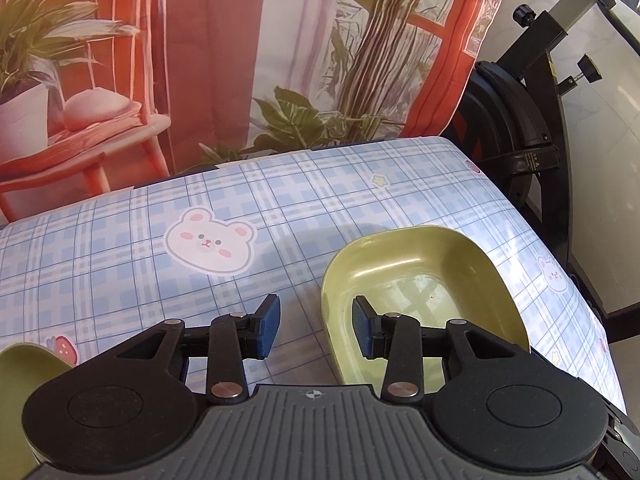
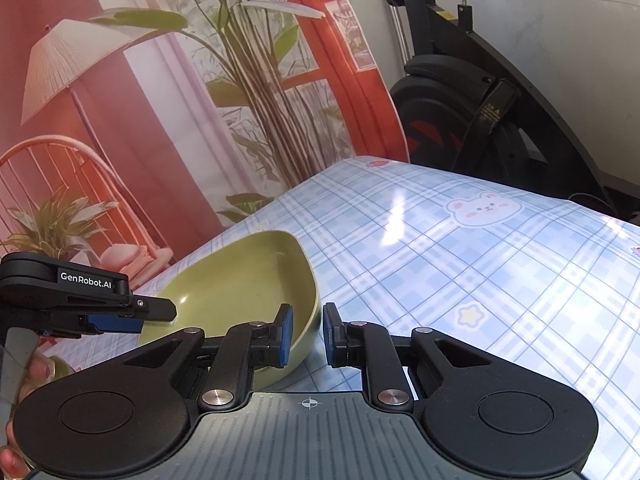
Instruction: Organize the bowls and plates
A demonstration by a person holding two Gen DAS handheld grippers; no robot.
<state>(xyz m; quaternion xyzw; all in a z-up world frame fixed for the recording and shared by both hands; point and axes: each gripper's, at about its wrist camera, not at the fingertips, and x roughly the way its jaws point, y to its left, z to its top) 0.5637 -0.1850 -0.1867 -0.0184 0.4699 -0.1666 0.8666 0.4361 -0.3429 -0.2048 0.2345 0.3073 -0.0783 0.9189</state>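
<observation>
Green dish (image 1: 424,292) lay upright, long axis running away from the left gripper (image 1: 316,326). Both jaws parted, straddling its rim; right gripper (image 2: 308,334) likewise.

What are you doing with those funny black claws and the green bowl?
A person holds a gripper in each hand and is tidying dishes on a blue checked tablecloth. Both are around the same green dish. The left gripper has its jaws open, one inside the dish and one outside its rim. The right gripper straddles the opposite rim the same way, jaws open, not squeezing yet. Another green dish peeks in at the left edge.
</observation>
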